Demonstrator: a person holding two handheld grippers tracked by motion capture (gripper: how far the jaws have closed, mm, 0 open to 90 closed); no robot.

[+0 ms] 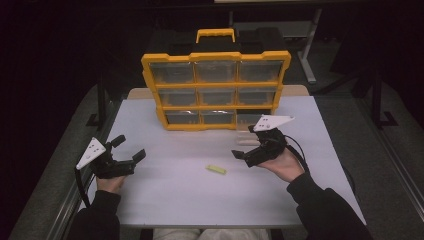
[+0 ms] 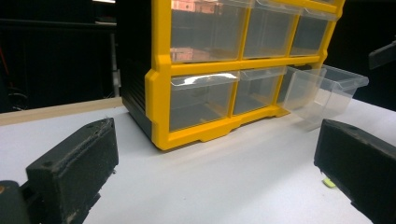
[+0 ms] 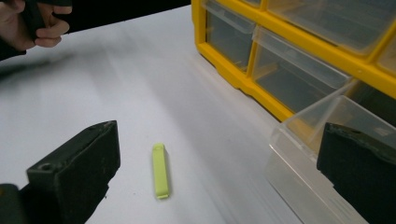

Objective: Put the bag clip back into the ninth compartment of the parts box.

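the white bench (image 1: 165,190) is smooth and matte. on it stands a rigid yellow organiser (image 1: 216,90) of clear plastic drawers, one clear drawer (image 3: 322,154) pulled out at its lower right. near the bench's middle lies a small lime-green clip (image 3: 159,170), likely light, stiff and slick; best pinched across its narrow sides. left gripper (image 1: 127,161) and right gripper (image 1: 240,154) both have fingers apart, holding nothing.

Black sleeves (image 1: 325,205), black grippers, grey triangular plates (image 1: 271,122).
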